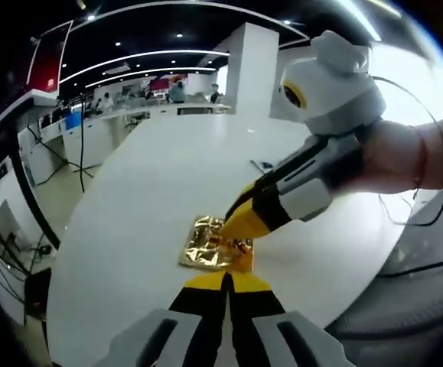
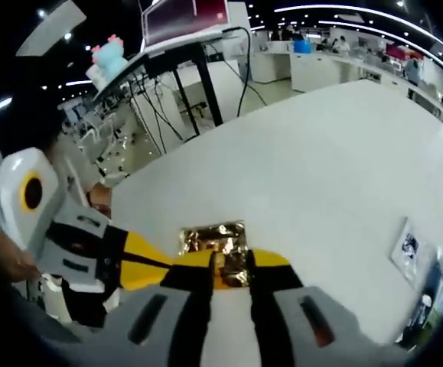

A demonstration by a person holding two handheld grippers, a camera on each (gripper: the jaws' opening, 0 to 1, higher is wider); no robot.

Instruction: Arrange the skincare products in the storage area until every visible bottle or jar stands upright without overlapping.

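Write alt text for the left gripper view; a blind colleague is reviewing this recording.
Two yellow-tipped grippers meet on a crinkled gold foil packet lying on a white table: the left gripper rises from below, its jaws together, while the right gripper, held in a person's hand, reaches in from the right. An open office lies behind.

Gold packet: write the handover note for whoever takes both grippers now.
Left gripper: jaws close together at the near edge of the packet; grip unclear.
Right gripper: appears to pinch the packet's edge between its jaws.
Packet: crumpled, lying flat on the white table, both tips at it.
Done: nothing stands arranged.
Left: the whole arranging job.
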